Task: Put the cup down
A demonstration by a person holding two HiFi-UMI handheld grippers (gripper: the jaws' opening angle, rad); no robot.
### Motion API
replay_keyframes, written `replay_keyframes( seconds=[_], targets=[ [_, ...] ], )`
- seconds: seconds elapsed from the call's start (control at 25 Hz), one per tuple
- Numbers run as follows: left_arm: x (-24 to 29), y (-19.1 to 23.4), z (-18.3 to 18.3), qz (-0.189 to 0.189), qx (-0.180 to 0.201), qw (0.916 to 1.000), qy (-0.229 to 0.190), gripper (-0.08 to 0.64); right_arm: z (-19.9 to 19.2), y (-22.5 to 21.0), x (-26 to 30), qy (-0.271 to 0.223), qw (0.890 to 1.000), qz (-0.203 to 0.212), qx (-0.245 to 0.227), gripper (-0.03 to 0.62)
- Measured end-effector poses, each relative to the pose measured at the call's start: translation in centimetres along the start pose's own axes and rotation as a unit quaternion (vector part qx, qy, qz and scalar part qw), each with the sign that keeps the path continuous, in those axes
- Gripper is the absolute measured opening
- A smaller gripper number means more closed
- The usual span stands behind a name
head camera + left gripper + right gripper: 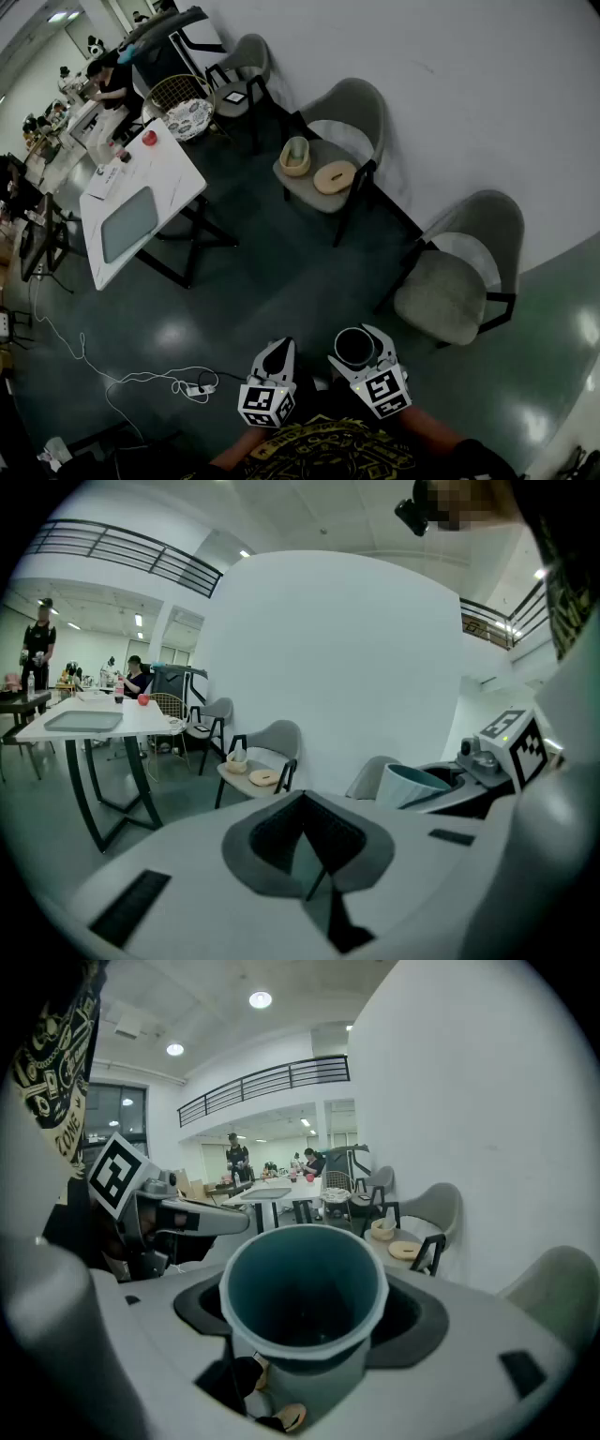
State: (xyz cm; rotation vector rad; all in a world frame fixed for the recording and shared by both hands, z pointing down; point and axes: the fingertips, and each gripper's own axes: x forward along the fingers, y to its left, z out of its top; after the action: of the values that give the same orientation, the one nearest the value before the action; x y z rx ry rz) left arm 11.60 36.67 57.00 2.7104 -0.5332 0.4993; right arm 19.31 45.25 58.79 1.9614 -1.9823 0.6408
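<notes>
A teal cup (353, 346) with a pale rim stands upright between the jaws of my right gripper (360, 350), held in the air over the dark floor. In the right gripper view the cup (305, 1283) fills the middle, open end towards the camera, and both jaws of the right gripper (306, 1321) press its sides. My left gripper (279, 352) hangs just left of it, jaws together and empty. The left gripper view shows the left gripper (306, 844) with its tips meeting, and the cup (410, 785) off to the right.
A grey chair (452, 289) stands just ahead to the right. A second grey chair (330, 161) further off carries a wooden bowl (295, 157) and a round lid (335, 176). A white table (141, 202) is at the left. A cable with a power strip (192, 386) lies on the floor.
</notes>
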Motion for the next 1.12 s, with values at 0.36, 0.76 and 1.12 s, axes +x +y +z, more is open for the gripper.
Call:
replay_keyframes(
  seconds=[0.36,0.76,1.12],
  targets=[
    [-0.8,1.0,0.0,0.003,-0.004,1.0000,-0.002,0.011,0.9,0.6,0.3,-0.007,1.000,-0.006,0.013,0.383],
    [-1.5,1.7,-0.1,0.015,-0.014,0.9997,-0.011,0.011,1.4,1.1,0.9,-0.007,1.000,0.007,0.014,0.385],
    [-2.1,3.4,1.1,0.027,-0.018,0.9992,-0.022,0.011,3.1,1.7,2.6,-0.011,1.000,0.014,0.011,0.383]
  ],
)
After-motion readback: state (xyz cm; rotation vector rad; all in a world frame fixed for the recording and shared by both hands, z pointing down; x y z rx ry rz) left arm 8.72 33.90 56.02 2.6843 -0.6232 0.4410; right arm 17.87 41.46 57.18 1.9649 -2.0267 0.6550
